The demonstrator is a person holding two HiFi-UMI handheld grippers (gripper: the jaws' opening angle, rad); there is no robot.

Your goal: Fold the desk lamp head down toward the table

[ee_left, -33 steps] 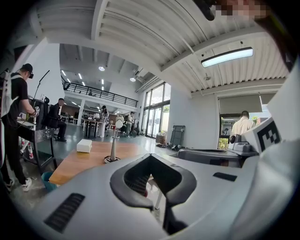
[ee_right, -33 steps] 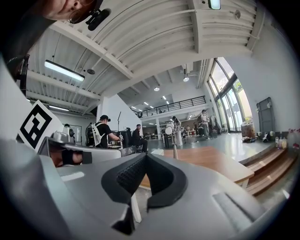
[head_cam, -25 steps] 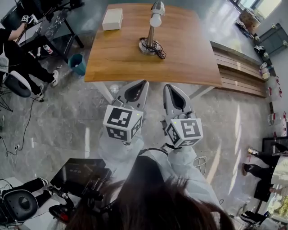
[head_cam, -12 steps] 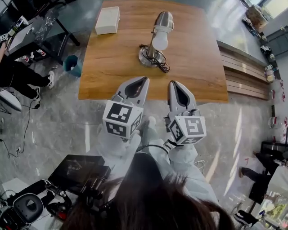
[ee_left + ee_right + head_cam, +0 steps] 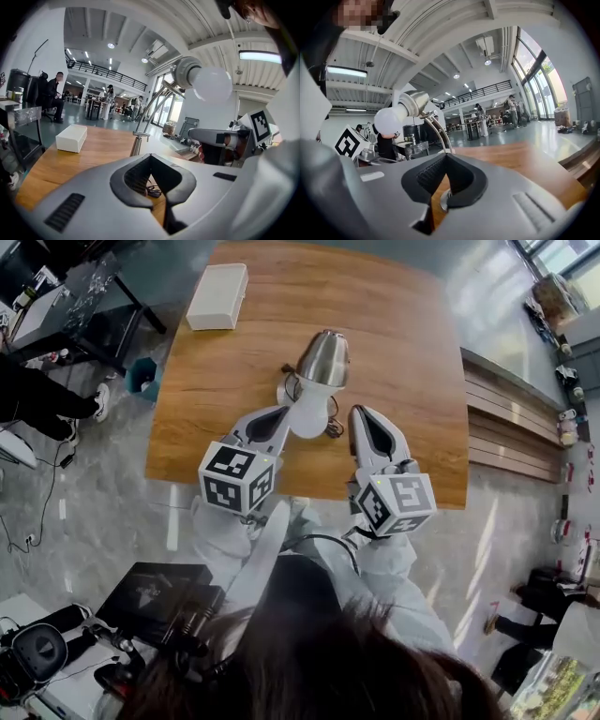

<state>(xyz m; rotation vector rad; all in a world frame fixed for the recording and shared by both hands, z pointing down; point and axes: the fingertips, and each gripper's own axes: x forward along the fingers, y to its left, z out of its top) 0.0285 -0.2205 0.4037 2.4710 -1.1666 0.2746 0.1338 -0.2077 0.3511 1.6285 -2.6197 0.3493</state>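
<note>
Two clenched, empty: left gripper (image 5: 278,414), right gripper (image 5: 359,413); lamp head (image 5: 323,359) between, seemingly untouched.

Head view: the desk lamp (image 5: 323,360) stands near the middle of the table (image 5: 412,381), with the box (image 5: 217,296) on the far left corner, well apart from it, and a cable (image 5: 334,428) on the table at the lamp's foot. The left gripper (image 5: 281,412) and the right gripper (image 5: 359,413) lie side by side over the near edge of the table, the lamp's bulb (image 5: 309,416) between their tips. On the floor, a bin (image 5: 142,379) stands left of the table and a low bench (image 5: 506,437) runs along its right side.
</note>
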